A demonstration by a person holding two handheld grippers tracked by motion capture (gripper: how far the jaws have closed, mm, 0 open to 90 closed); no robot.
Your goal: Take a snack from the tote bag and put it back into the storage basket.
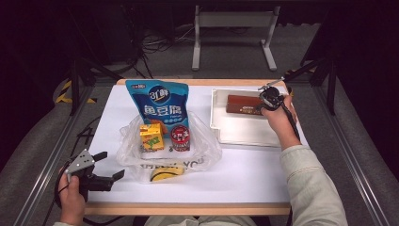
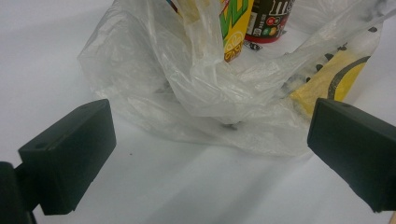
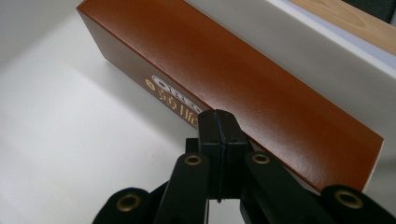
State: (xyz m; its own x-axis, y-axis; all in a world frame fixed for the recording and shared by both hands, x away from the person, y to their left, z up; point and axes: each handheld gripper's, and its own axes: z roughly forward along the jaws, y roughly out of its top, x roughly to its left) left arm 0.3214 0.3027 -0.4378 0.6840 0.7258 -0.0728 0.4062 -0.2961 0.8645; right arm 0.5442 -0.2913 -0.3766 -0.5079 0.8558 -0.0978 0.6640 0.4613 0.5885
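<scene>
A big white counter [image 1: 244, 174] holds everything. On its far right side sits a white tray [image 1: 235, 132]. A long brown box [image 1: 242, 104] lies in the tray, close to the tray's far wall.

The right hand-held gripper [image 1: 261, 104] is at the right end of the brown box. Its two black jaws are clenched tight together, with nothing between them. In the right gripper view the closed tips [image 3: 219, 126] sit right at the near edge of the box [image 3: 224, 70]. I cannot tell if they touch it. The box is not being held.

In the middle of the counter lies a crinkly clear plastic bag [image 1: 164, 155]. A yellow carton [image 1: 151, 136] and a small red can [image 1: 179, 138] stand on it, side by side. A yellow packet [image 1: 165, 174] lies inside the near part of the bag. A tall blue snack bag [image 1: 162, 106] stands just behind them.

The left hand-held gripper [image 1: 109, 165] is at the near left corner of the counter. Its jaws are spread wide and hold nothing. They point at the plastic bag [image 2: 201, 93], which lies a little way ahead of them. Bare counter is between the jaws and the bag.
</scene>
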